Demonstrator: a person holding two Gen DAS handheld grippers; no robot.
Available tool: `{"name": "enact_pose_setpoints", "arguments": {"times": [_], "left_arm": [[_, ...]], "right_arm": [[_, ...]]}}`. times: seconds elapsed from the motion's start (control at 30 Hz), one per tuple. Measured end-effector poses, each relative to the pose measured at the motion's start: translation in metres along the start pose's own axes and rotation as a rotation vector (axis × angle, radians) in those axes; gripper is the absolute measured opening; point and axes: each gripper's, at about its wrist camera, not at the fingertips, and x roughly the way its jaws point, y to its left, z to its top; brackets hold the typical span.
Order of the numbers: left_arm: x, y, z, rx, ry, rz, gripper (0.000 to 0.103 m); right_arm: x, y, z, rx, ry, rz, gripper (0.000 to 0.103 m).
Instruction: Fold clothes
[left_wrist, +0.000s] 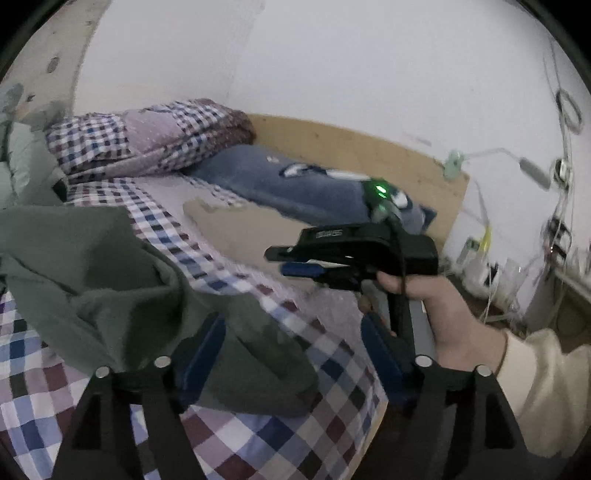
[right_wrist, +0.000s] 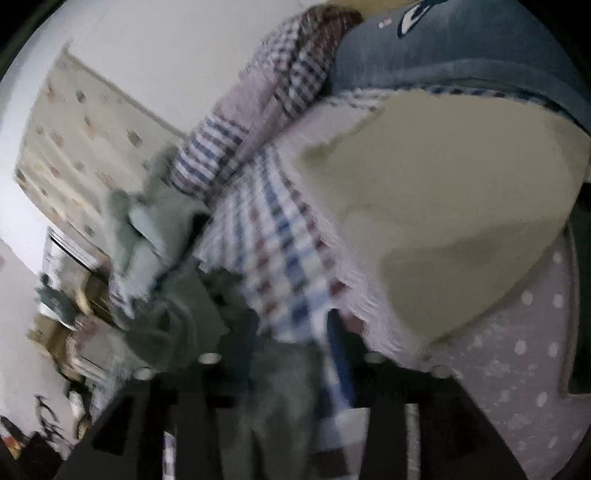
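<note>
A dark green garment (left_wrist: 110, 273) lies crumpled on the checked bedsheet (left_wrist: 325, 354), and its near fold reaches between my left gripper's (left_wrist: 291, 362) wide-open fingers beside the left blue pad (left_wrist: 201, 362). A flat beige garment (left_wrist: 240, 229) lies further up the bed. A hand (left_wrist: 443, 314) holds my right gripper (left_wrist: 291, 260) above the bed's right edge, near the beige garment and clear of the green one. Its fingers look close together from the side. The right wrist view is blurred: beige garment (right_wrist: 443, 206), green garment (right_wrist: 173, 317), one blue finger (right_wrist: 340, 354).
A folded checked quilt (left_wrist: 147, 136) and a blue pillow (left_wrist: 288, 181) lie at the head of the bed by the wooden headboard (left_wrist: 369, 147). Right of the bed are cables and clutter (left_wrist: 554, 229) on the floor. A pale sleeve (left_wrist: 546, 387) enters from the right.
</note>
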Motion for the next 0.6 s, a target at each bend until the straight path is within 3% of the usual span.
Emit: {"name": "enact_pose_setpoints", "arguments": {"times": [0.07,0.3,0.47,0.6], "left_arm": [[-0.010,0.011,0.004,-0.037,-0.033,0.009,0.083],[-0.024,0.050,0.010,-0.133,-0.070,0.073,0.084],[-0.033,0.074,0.009,-0.215,-0.087,0.086,0.084],[-0.044,0.090,0.007,-0.263,-0.109,0.091,0.084]], "right_arm": [[0.005,0.005,0.000,0.010,0.005,0.063,0.050],[0.046,0.043,-0.008,-0.044,0.083,0.153,0.051],[0.075,0.069,-0.020,-0.116,0.135,0.170,0.051],[0.095,0.081,-0.028,-0.151,0.160,0.136,0.051]]}}
